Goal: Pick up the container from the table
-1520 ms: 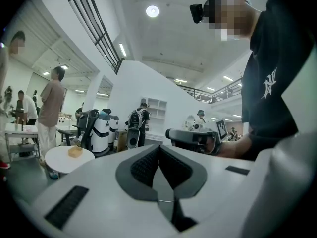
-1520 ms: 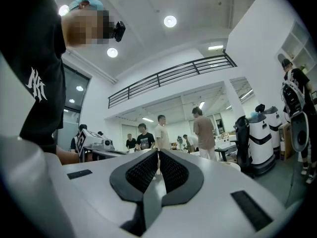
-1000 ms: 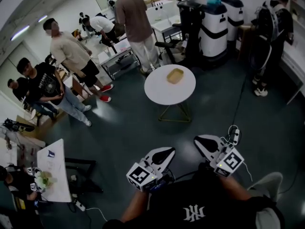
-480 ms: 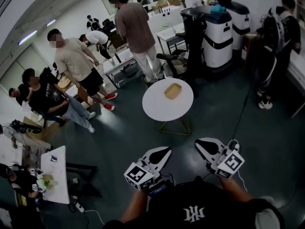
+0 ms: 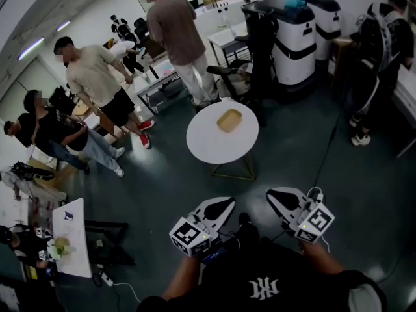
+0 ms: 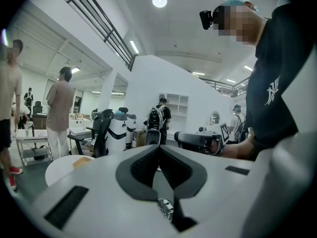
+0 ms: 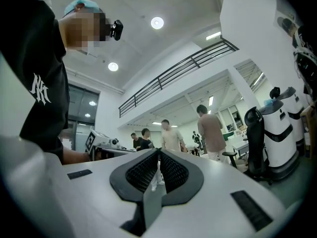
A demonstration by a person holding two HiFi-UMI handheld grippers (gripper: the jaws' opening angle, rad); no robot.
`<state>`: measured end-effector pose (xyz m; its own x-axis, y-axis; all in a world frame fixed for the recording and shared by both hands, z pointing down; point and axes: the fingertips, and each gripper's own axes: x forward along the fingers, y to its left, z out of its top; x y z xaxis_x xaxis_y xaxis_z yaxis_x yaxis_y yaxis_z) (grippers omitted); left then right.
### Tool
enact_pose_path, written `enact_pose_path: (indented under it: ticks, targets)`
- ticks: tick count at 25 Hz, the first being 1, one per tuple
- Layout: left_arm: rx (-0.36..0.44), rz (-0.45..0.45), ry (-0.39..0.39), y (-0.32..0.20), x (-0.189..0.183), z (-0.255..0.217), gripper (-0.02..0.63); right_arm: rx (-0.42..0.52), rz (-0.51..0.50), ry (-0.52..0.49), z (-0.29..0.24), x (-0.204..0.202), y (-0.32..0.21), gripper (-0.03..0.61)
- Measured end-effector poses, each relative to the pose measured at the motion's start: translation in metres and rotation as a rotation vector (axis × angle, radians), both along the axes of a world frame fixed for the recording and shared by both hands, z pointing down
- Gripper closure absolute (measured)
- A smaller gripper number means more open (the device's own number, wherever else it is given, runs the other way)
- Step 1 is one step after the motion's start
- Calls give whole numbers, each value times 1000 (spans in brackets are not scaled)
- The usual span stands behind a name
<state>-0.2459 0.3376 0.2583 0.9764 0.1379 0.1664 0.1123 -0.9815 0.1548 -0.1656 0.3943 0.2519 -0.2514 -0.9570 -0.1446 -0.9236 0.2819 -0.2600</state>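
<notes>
tan container (image 5: 229, 120), white table (image 5: 209, 149), dark floor (image 5: 162, 184)

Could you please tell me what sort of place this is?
Likely a robotics lab or workshop: tall white machines stand at the back, several people stand around, and a balcony railing runs overhead.

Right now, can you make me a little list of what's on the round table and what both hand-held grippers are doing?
table: round white table
on it: shallow tan rectangular container, alone
left hand-held gripper: jaws shut, empty
right hand-held gripper: jaws shut, empty
task: container not yet reached
</notes>
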Motion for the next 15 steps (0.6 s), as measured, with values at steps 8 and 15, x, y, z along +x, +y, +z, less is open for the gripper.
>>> enact_pose_path:
  ticks: [8,15]
  targets:
    - [-81,-4,15,-57,49,23,607,-58,6,30,17,39,-53,537]
    - [-62,11,55,-134,113,6,607,-51,-3,86,-3,103,-148,537]
